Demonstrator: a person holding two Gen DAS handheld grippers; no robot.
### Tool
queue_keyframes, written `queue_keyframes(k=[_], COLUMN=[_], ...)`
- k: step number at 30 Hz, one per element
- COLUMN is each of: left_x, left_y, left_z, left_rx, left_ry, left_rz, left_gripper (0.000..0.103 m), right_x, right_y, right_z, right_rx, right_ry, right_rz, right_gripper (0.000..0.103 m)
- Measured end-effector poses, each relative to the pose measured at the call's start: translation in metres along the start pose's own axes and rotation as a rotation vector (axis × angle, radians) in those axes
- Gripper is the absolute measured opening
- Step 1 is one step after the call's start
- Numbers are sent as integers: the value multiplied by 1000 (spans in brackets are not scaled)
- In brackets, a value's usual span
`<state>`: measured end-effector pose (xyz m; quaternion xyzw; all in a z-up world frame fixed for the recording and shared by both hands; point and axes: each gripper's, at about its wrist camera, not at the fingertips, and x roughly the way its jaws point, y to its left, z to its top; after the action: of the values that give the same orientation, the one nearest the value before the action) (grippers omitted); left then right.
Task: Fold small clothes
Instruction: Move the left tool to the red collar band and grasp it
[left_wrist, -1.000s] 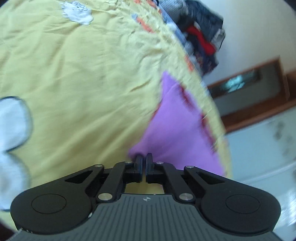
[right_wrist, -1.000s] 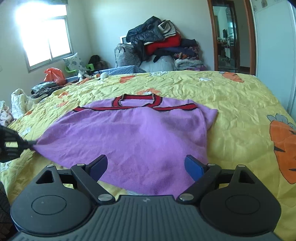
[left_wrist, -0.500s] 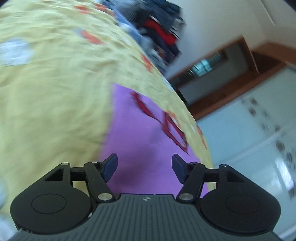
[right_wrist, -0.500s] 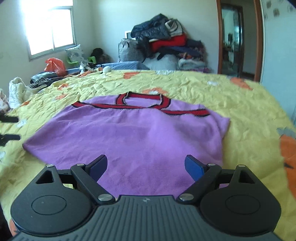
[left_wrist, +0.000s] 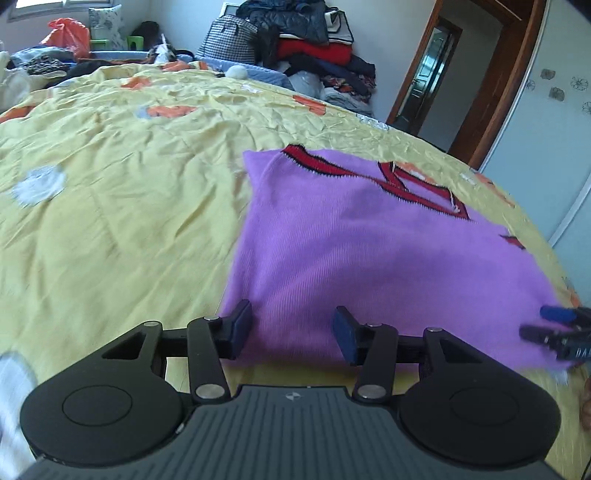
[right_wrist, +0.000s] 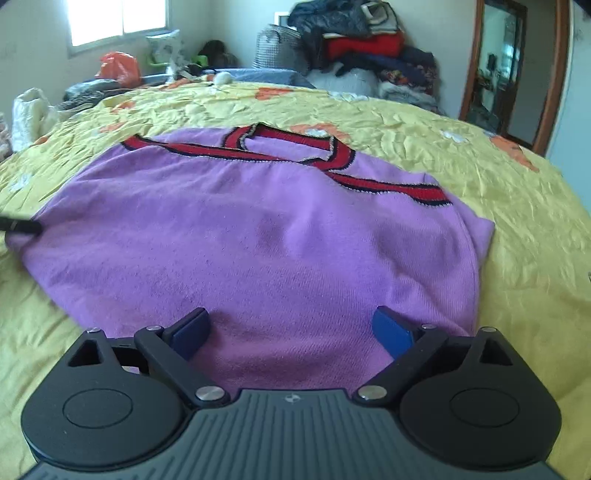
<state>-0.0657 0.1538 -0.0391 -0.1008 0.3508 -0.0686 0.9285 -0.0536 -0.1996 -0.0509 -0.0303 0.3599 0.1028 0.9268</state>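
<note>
Purple knit vest (right_wrist: 258, 236) lies flat on the yellow bedspread (left_wrist: 110, 192) — red-trimmed neckline farthest from both cameras. Left hand-held gripper (left_wrist: 293, 334): jaws apart, just been closing, nothing gripped, over the hem. Right hand-held gripper (right_wrist: 291, 332) — wide open above the hem.

My right gripper (left_wrist: 554, 328) is showing only its blurred tips at the left view's right edge. My own body is hiding the purple sweater's (right_wrist: 258, 236) near hem. The clothes pile (right_wrist: 362, 48) is blurring into indistinct shapes.
</note>
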Motion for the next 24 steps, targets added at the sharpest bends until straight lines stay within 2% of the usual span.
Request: queue_keyframes(k=[4,6,7,8,9,10,11,13,14,16,17,18,19,20,21,22,23,24], left_x=[-12,-15,-18,-23,-28,-29,-26,-8,7,45,63,83,100,110,108,106,102,98], left_y=[9,12,13,9,1,-9,-20,-43,-56,-73,-79,-84,-84,-82,-80,-76,-70,-65], left_z=[-3,7,15,26,38,51,65,90,99,110,110,106,100,91,82,76,72,71], left_rx=[-25,-60,-82,-75,-44,-10,12,51,86,101,134,167,183,213,269,282,274,270], left_ry=[13,48,52,31,-7,-41,-63,-100,-82,-31,-10,27,64,66,14,1,-10,-9], left_rz=[-3,-32,-53,-67,-83,-104,-130,-135,-133,-116,-86,-45,1,29,40,41,33,45], left_gripper=[52,52,49,51,56,73,85,85,85,81,81,81,75,79,82,83,84,86], right_x=[-18,-16,-13,-11,-9,-7,-5,4,10,30,42,54,64,75,83,83,83,83], right_y=[-3,-10,-13,-18,-21,-25,-30,-43,-56,-91,-101,-101,-92,-79,-74,-84,-98,-99], right_z=[7,17,23,29,36,43,50,66,73,83,86,90,93,91,83,76,73,74], right_rx=[34,67,85,103,123,143,168,215,276,460,501,458,341,188,75,114,193,169], right_ry=[-77,-92,-92,-102,-114,-127,-145,-164,-165,-132,-97,-55,-2,51,57,33,36,44], right_rz=[-41,-41,-51,-61,-59,-56,-62,-63,-48,94,157,136,30,-118,-198,-183,-147,-176], right_gripper=[97,97,97,97,97,97,97,97,97,97,96,96,96,95,98,103,103,103])
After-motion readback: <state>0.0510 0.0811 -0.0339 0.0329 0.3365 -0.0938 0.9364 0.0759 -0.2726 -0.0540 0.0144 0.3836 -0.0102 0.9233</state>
